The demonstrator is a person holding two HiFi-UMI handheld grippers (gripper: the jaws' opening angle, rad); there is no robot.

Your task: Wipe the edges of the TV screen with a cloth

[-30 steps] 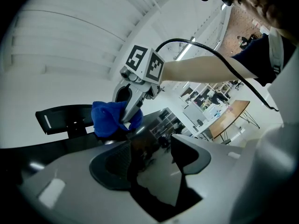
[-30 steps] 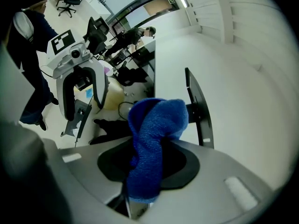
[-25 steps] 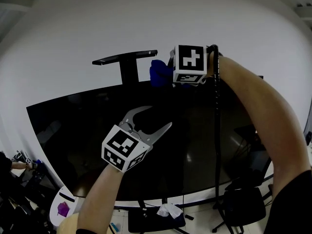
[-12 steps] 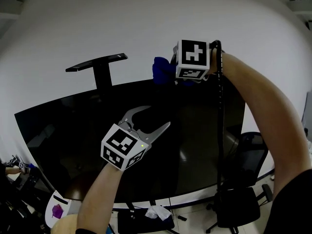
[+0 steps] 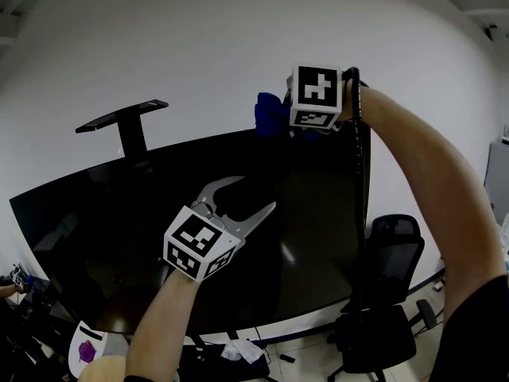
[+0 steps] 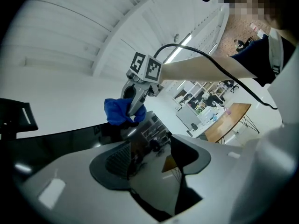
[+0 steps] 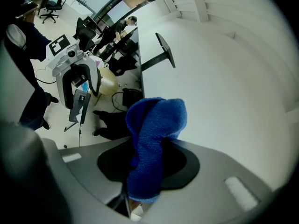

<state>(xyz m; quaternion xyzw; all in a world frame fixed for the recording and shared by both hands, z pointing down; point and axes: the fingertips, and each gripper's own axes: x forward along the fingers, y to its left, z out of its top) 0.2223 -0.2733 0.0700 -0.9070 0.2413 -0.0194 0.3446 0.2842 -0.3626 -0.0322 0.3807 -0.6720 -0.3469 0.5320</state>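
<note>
Now | R hand-held gripper (image 5: pixel 281 120) clamps cloth (image 5: pixel 268 114), TV (image 5: pixel 111 221) top edge | L hand-held gripper (image 5: pixel 256 192) agape

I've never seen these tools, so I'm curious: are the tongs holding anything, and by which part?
The right tongs pinch the blue cloth by one bunched end; the rest bulges out. The left tongs are open, empty.

Office (perhaps lab): swivel chair (image 5: pixel 395 249), wooden desk (image 6: pixel 230 121), white wall (image 5: pixel 199 46).
</note>
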